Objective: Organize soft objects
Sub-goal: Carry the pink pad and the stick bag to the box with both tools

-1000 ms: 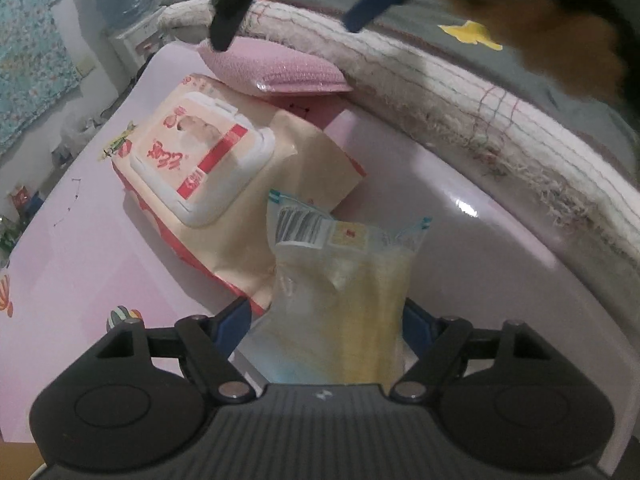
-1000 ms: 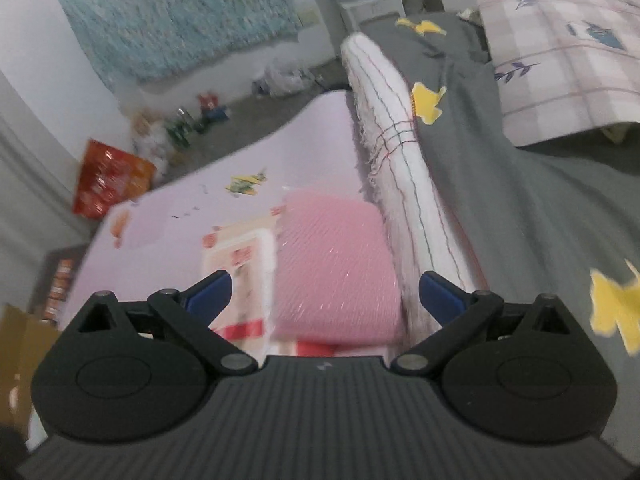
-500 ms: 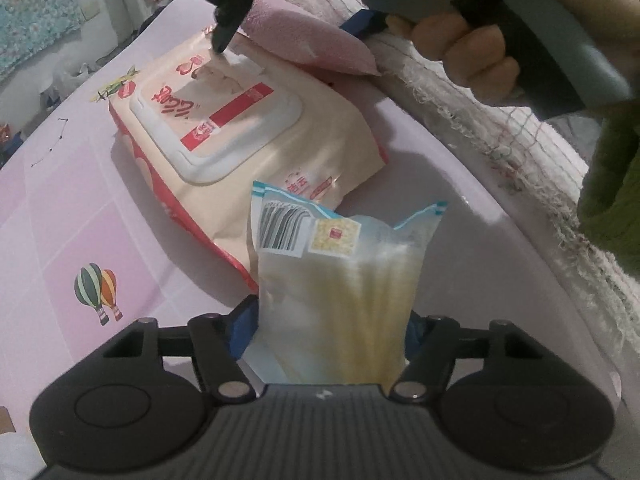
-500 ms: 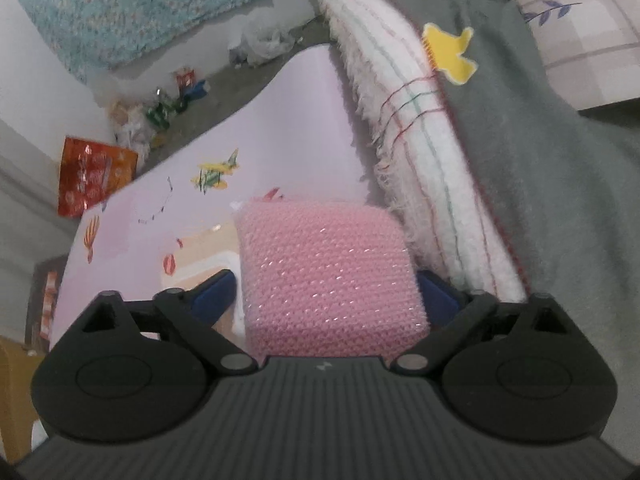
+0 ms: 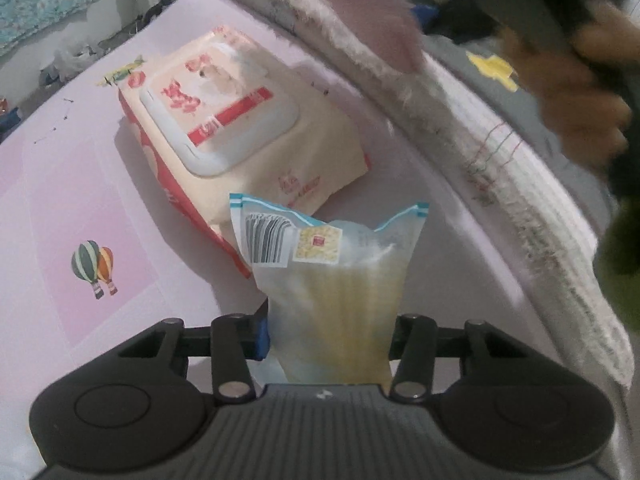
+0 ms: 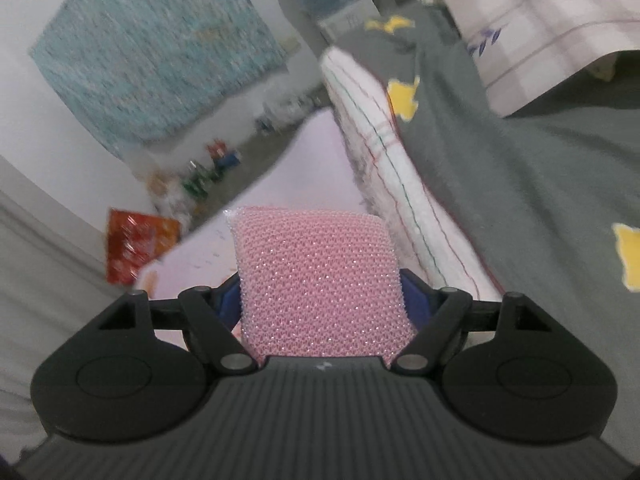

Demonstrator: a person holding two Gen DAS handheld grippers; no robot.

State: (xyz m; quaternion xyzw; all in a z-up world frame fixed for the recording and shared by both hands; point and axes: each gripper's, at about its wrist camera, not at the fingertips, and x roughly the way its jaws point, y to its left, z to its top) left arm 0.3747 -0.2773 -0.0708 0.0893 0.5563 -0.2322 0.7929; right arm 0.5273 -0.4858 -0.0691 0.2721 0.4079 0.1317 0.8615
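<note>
**Both grippers closing on soft items, with the pink sponge newly lifted**

Left-wrist view: the left gripper [image 5: 330, 334] has its jaws closing on a translucent plastic pouch of pale yellow contents with a barcode label [image 5: 334, 280]; the blue pads press its sides, pinching a waist that was absent a second earlier, when the jaws stood wide of it. The pouch stands upright over the pink patterned tabletop [image 5: 72, 184], just in front of the cream-and-red wet-wipe pack with a white flip lid [image 5: 240, 136], which lies flat and unmoved.

Right-wrist view: the right gripper [image 6: 322, 300] closes its jaws on a pink knitted-mesh scouring sponge [image 6: 318, 276], both pads against its edges. A second ago the sponge lay on the wipe pack; now it is clear of the pack and blurred in the left view, carried above the rolled white towel with coloured stripes [image 6: 384, 168] at the table's edge.

Judgement: both grasps appear secured, so each item seems ready for transfer to its place; the wipe pack remains unsorted.
</note>
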